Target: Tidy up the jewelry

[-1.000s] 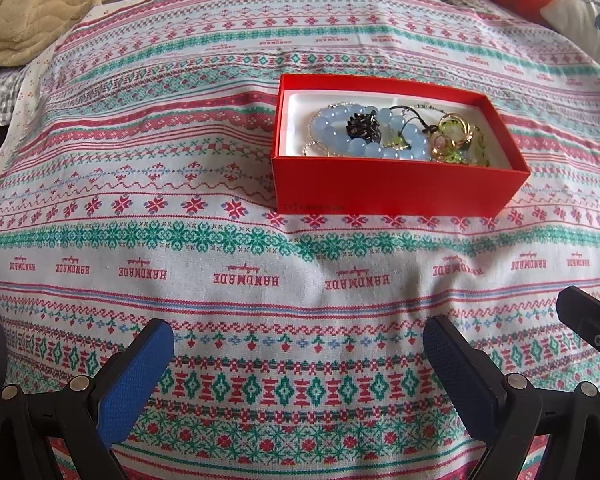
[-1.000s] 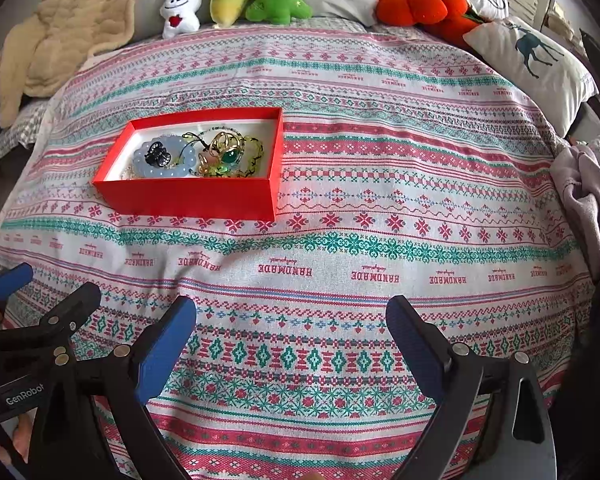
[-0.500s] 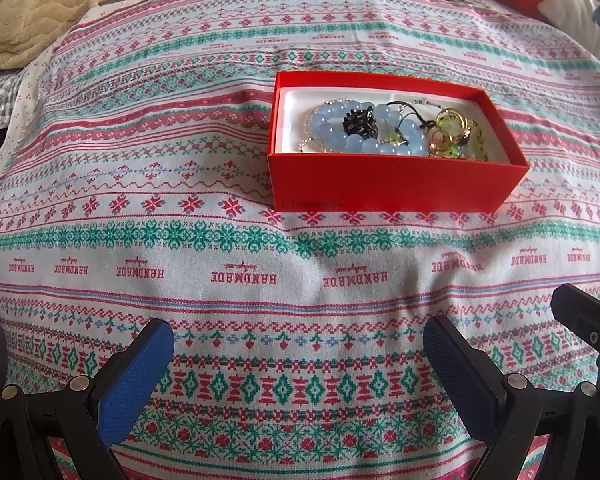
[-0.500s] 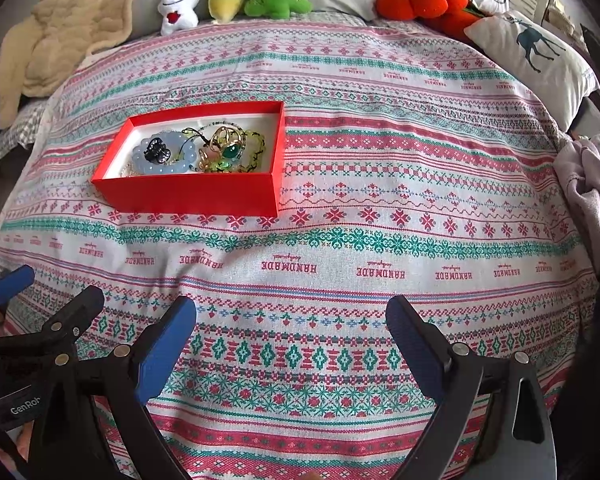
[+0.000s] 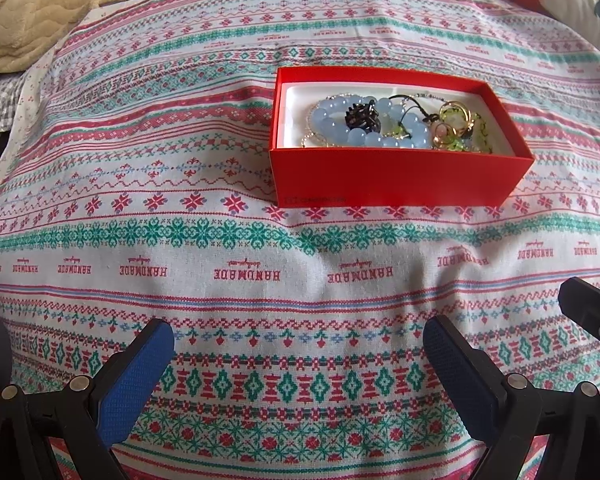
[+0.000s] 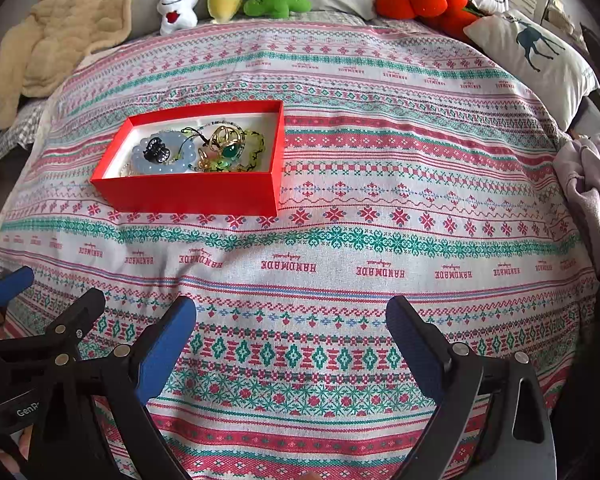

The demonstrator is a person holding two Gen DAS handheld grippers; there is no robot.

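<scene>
Patterned bedspread [image 5: 220,200] is seen under both grippers; red jewelry box [image 5: 396,180] sits ahead of left gripper [image 5: 299,364] fingers, ahead-left of right gripper [image 6: 291,344]; fingers spread wide, nothing held.

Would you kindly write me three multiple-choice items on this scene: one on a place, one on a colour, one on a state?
1. Where does the black hair clip lie?
A. On the bedspread beside the box
B. In the red box, on the blue bead bracelet
C. Between the left claw's fingers

2. What colour are the pads of the right claw?
A. Blue
B. Yellow
C. White

3. How does the left claw stand?
A. Shut on a ring
B. Shut on nothing
C. Open, holding nothing

Answers: 1 B, both views show the clip on the beads inside the box. 2 A, both pads are blue. 3 C, its fingers stand wide apart over the bedspread.
</scene>
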